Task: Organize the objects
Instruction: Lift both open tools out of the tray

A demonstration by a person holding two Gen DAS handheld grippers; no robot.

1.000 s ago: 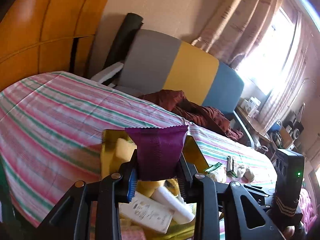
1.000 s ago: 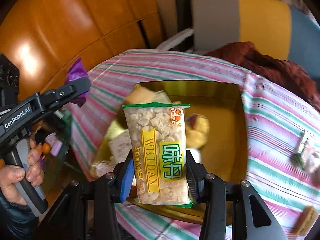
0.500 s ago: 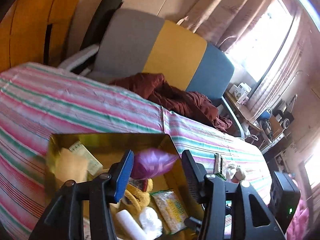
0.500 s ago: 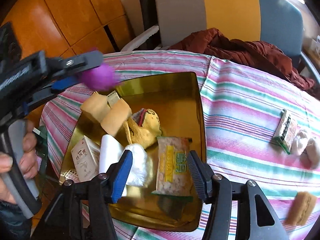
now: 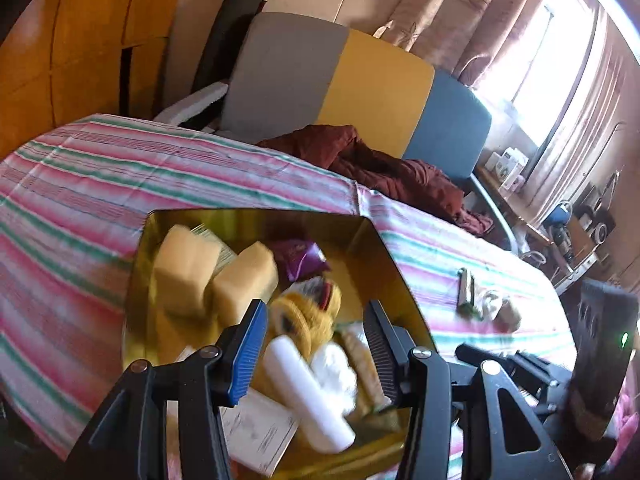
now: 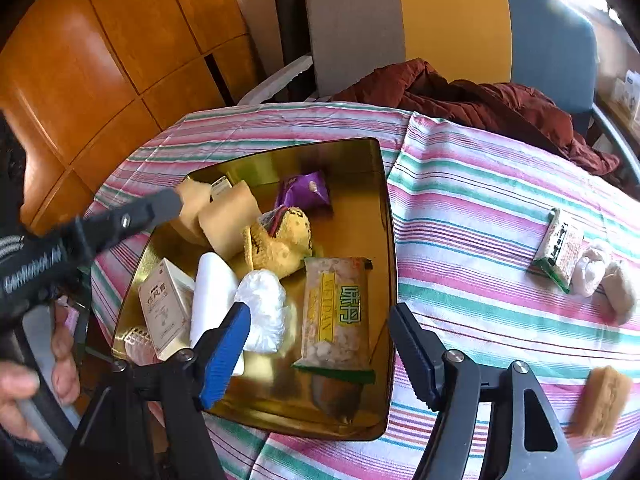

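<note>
A gold tray point(image 6: 385, 240) sits on the striped tablecloth, holding several items. The purple packet point(image 6: 306, 192) lies loose at its far side, also seen in the left wrist view point(image 5: 300, 258). The yellow-green snack packet point(image 6: 336, 312) lies flat in the tray's near right part. My right gripper point(image 6: 320, 314) hovers over that packet with its jaws opening and its pads clear of it. My left gripper point(image 5: 316, 312) stands open above the tray's near side with nothing gripped. One of its fingers point(image 6: 160, 208) reaches in from the left over the beige blocks point(image 6: 228, 220).
The tray also holds a yellow knitted item point(image 6: 280, 240), a white roll point(image 6: 212, 296), a white bag point(image 6: 264, 308) and a small box point(image 6: 164, 304). On the cloth to the right lie a green packet point(image 6: 560, 248), white lumps point(image 6: 592, 270) and a beige block point(image 6: 604, 400). A red garment point(image 6: 480, 104) drapes the chair behind.
The left gripper let go of the purple packet, which dropped into the tray. The right gripper let go of the snack packet, which now lies in the tray, and its jaws spread wider.
</note>
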